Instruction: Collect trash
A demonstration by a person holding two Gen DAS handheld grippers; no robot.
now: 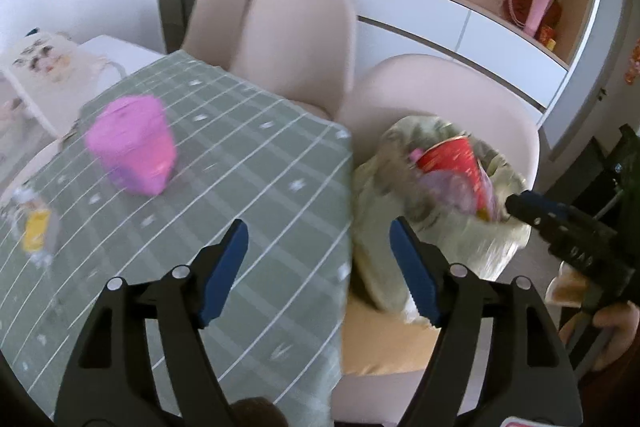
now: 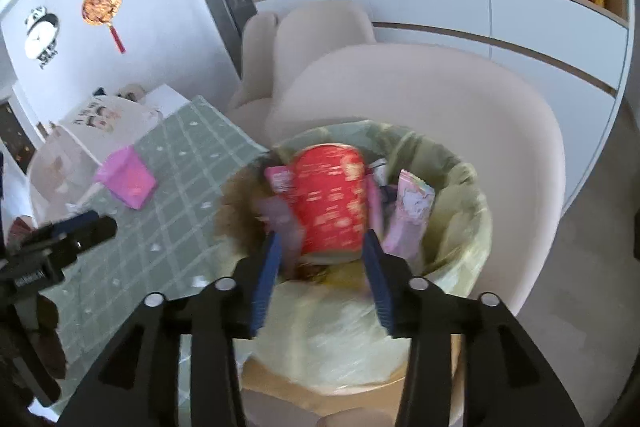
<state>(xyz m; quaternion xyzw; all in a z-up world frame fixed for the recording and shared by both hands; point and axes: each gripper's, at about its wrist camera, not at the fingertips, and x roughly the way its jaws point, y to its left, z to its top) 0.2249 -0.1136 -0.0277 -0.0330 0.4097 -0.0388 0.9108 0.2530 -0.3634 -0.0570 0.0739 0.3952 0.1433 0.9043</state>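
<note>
Left wrist view, left to right. A small clear wrapper with a yellow label [image 1: 34, 230] lies near the left edge of the table, blurred. A pink carton [image 1: 134, 147] stands on the green checked tablecloth [image 1: 256, 163], well apart from the wrapper. The left gripper [image 1: 319, 247] hangs over the table's right edge, jaws spread wide, nothing between them. Beyond the table stand 2 beige chairs [image 1: 296, 39] side by side. Just beside the table edge, a bin lined with a pale yellow-green bag [image 1: 376, 195] sits on the seat of a third beige chair [image 1: 440, 83]. A red paper cup [image 1: 452, 157] and pink wrappers show at its mouth. The right gripper [image 1: 516, 205] reaches in from the right, its tip at the bin's rim.

Right wrist view, left to right. The left gripper [image 2: 102, 225] appears at the left edge above the tablecloth [image 2: 176, 163]. The pink carton [image 2: 126, 181] rests on the cloth, near a printed tote bag [image 2: 104, 121]. The right gripper [image 2: 322, 247] is poised over the bin liner [image 2: 464, 187], jaws apart. The red paper cup [image 2: 332, 203] stands in the bin between the 2 blue fingers [image 2: 266, 279]; contact with either cannot be determined owing to blur. A pink wrapper [image 2: 412, 211] stands upright just right of the cup, inside the liner.
</note>
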